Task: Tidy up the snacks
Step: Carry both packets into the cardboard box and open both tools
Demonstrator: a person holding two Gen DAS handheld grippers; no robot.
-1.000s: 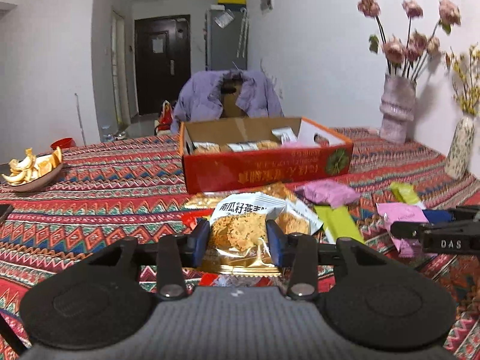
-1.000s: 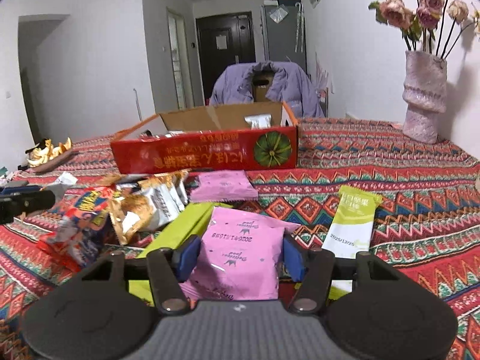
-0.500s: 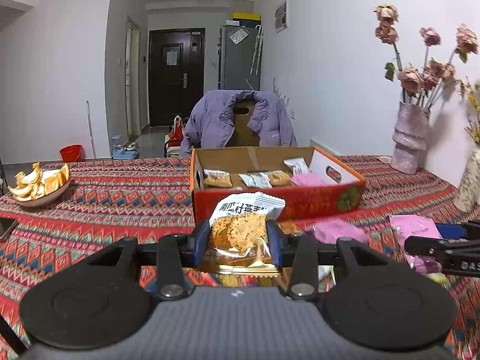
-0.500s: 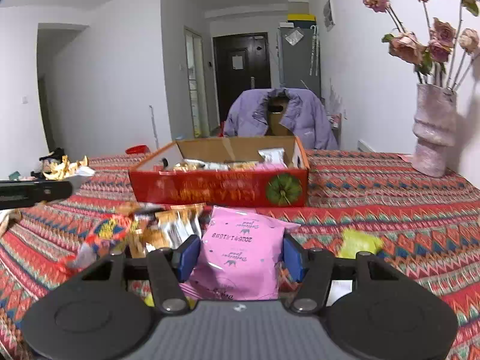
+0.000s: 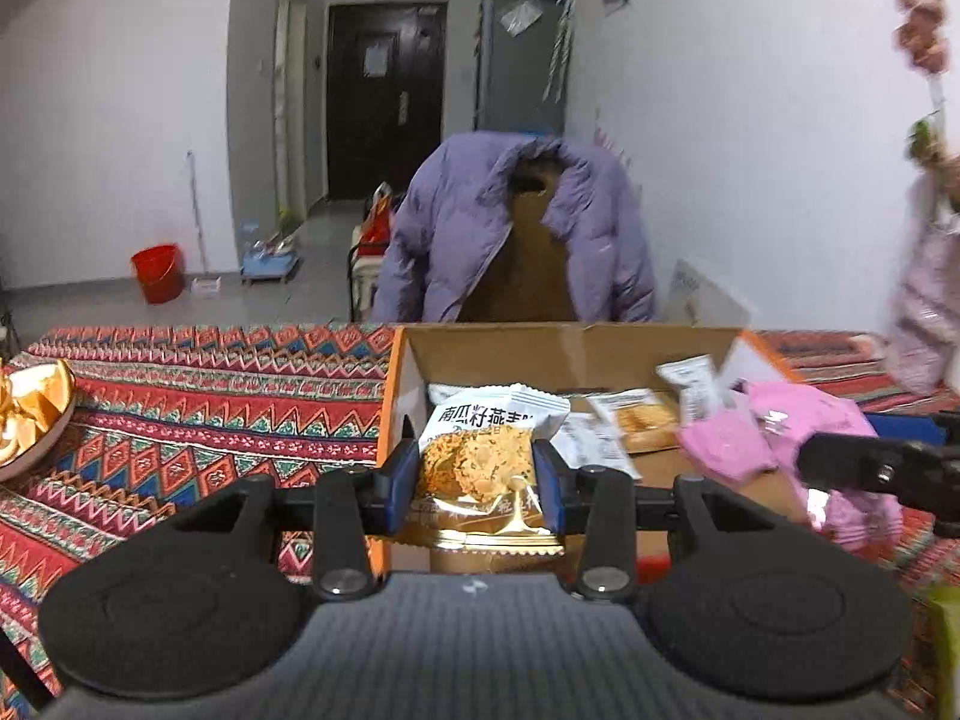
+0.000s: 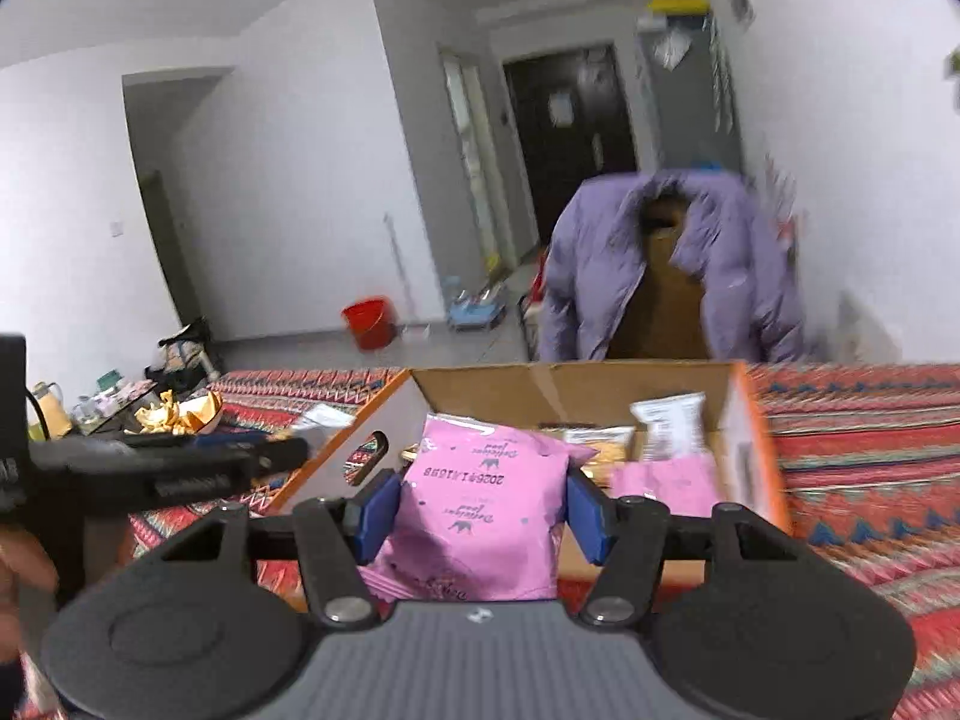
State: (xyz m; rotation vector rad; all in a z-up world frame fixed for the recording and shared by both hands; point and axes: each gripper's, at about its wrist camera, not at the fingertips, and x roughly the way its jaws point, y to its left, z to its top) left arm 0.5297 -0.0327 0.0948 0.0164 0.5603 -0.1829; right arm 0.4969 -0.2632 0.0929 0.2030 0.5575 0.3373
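Note:
My left gripper (image 5: 475, 480) is shut on an oat cookie packet (image 5: 480, 456), white on top and gold below, held above the near left part of the open cardboard box (image 5: 540, 354). My right gripper (image 6: 477, 507) is shut on a pink snack pouch (image 6: 480, 504), held over the near edge of the same box (image 6: 570, 384). Inside the box lie several snack packets (image 5: 636, 420) and another pink pouch (image 6: 666, 480). The right gripper (image 5: 882, 471) with its pink pouch shows at the right of the left wrist view. The left gripper (image 6: 180, 468) shows at the left of the right wrist view.
The box stands on a table with a red patterned cloth (image 5: 210, 420). A dish of orange peel (image 5: 30, 414) sits at the far left. A vase with dried flowers (image 5: 924, 312) stands at the right. A chair draped with a purple jacket (image 5: 516, 228) is behind the table.
Both grippers have lifted their packets off the table and carried them forward. They now hang over the box, which looks much nearer. The loose snacks on the cloth have dropped out of sight.

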